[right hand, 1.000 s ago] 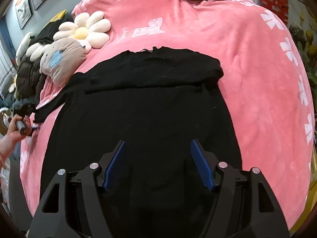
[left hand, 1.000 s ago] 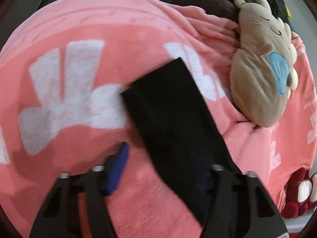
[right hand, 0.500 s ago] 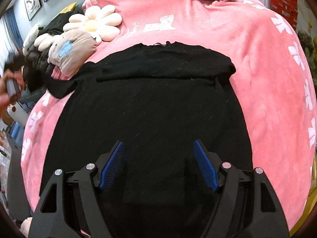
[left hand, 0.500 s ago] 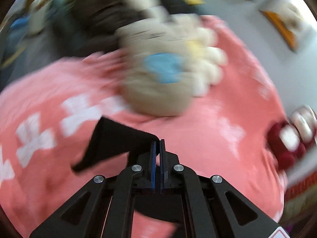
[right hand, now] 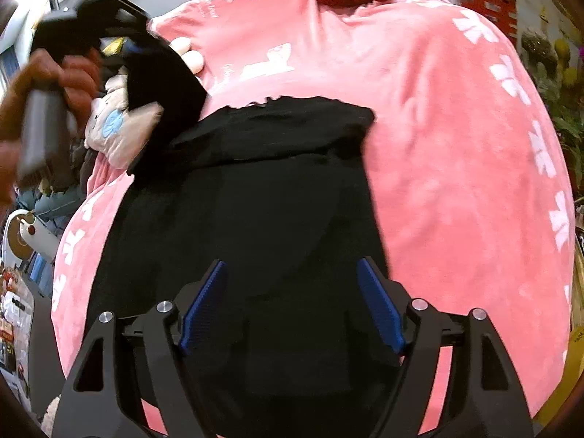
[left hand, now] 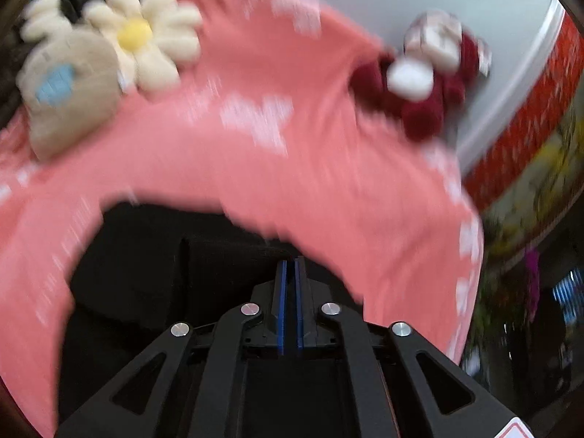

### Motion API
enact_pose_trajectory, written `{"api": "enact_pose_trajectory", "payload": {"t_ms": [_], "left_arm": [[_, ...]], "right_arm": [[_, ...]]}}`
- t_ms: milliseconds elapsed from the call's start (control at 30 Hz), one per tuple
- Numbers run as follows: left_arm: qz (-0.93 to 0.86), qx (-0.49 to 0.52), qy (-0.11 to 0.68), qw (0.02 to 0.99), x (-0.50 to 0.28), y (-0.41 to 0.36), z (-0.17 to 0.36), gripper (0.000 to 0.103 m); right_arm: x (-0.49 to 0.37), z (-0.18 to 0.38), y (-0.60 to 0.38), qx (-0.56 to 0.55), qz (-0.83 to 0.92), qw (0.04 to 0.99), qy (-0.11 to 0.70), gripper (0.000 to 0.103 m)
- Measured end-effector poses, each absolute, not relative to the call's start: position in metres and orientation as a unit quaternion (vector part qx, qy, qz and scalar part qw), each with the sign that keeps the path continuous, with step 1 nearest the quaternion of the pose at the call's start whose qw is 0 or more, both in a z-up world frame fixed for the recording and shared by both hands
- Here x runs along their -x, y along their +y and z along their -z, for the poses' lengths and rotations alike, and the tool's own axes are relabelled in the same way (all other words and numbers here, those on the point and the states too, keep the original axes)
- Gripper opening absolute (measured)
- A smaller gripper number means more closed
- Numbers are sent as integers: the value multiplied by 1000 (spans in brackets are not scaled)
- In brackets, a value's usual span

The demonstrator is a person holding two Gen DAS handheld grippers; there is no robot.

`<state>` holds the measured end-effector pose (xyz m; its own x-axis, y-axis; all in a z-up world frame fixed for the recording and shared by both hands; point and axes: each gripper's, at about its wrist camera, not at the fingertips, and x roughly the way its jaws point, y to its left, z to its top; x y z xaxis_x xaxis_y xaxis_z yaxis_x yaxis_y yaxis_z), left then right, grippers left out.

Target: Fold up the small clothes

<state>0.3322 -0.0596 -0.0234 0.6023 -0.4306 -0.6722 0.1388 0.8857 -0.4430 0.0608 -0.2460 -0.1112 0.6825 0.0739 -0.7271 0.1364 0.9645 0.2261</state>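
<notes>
A black top [right hand: 273, 182] lies spread on the pink blanket [right hand: 456, 146], its far end folded over. My left gripper [right hand: 135, 45], held by a hand [right hand: 73, 76], has the top's left sleeve [right hand: 164, 84] pinched and lifted above the garment's left shoulder. In the blurred left wrist view, the left gripper [left hand: 289, 266] shows only a thin slit between its blue pads; its jaws are opening, with black cloth [left hand: 146, 262] below. My right gripper [right hand: 292, 292] hovers open over the near part of the top, nothing between its fingers.
A daisy cushion [left hand: 140, 36] and a beige plush [left hand: 69, 87] lie at the blanket's far left, a dark red plush [left hand: 430, 84] at the far end. A red brick-pattern wall [left hand: 529, 116] and plants [right hand: 562, 73] are to the right. Clutter stands left of the bed.
The left gripper closed on the sleeve end, lifted it off the blanket and swung it right, over the garment. The right gripper moved slightly closer over the top and stayed open.
</notes>
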Motion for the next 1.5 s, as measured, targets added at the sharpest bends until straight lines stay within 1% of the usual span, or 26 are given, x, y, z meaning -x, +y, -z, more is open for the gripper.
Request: {"api": "enact_pose_trajectory", "payload": {"t_ms": [33,67,133,167,200,233,333,400,500,600,700,867,1033,1067,1100,1167,1200,1233,1333,1433,1500], "left_arm": [[160,164,445,866,-326,-77,43,19],[160,154,465,857,-320,-90,60,25],[147,125,488,851,-303,-105,86,44],[145,113,491,852,-293,-110,94,49],[143,103,492,852,-284,-109,101,56],[141,99,491,854,-273,-105,107,61],[130,113,493,853,-252,-79,114,66],[111,129,497,851,-237,-47,117,68],[81,129,488,860,-222,-8,114,68],[47,113,483,867,-206,25,112,70],[31,117,491,863,-194,51,114,71],[29,111,495,861,-175,76,116,71],[44,124,497,858,-159,90,122,72],[45,121,496,859,-159,89,122,73],[47,116,493,861,-158,87,122,74],[54,118,495,859,-161,83,122,77],[59,123,495,858,-162,83,122,78],[67,135,496,855,-167,80,121,79],[84,183,499,843,-188,73,121,82],[104,231,514,820,-219,55,125,83],[105,243,510,818,-234,42,120,82]], "right_arm": [[-58,112,-252,-130,23,908,398,72],[-57,113,-258,-129,26,908,398,72],[-55,114,-269,-124,36,908,399,72],[-56,113,-275,-123,36,908,398,72],[-58,113,-280,-122,37,909,397,72],[-59,112,-283,-120,38,909,397,73],[-78,106,-293,-124,22,910,396,73],[-98,101,-293,-132,4,908,397,73],[-143,91,-280,-149,-37,908,390,72],[-193,91,-239,-86,-62,913,394,69],[-218,100,-197,-36,-83,912,401,70],[-225,128,-137,81,-117,897,418,70],[-231,154,-137,82,-107,884,448,69],[-235,159,-139,82,-101,881,455,67],[-239,163,-142,77,-99,878,461,58],[-247,165,-150,46,-105,878,465,46],[-248,163,-152,39,-104,877,467,28],[-251,159,-157,23,-105,876,470,8],[-250,151,-173,-29,-116,875,468,7],[-244,150,-180,-37,-114,878,463,7],[-244,151,-183,-56,-118,874,469,7]]}}
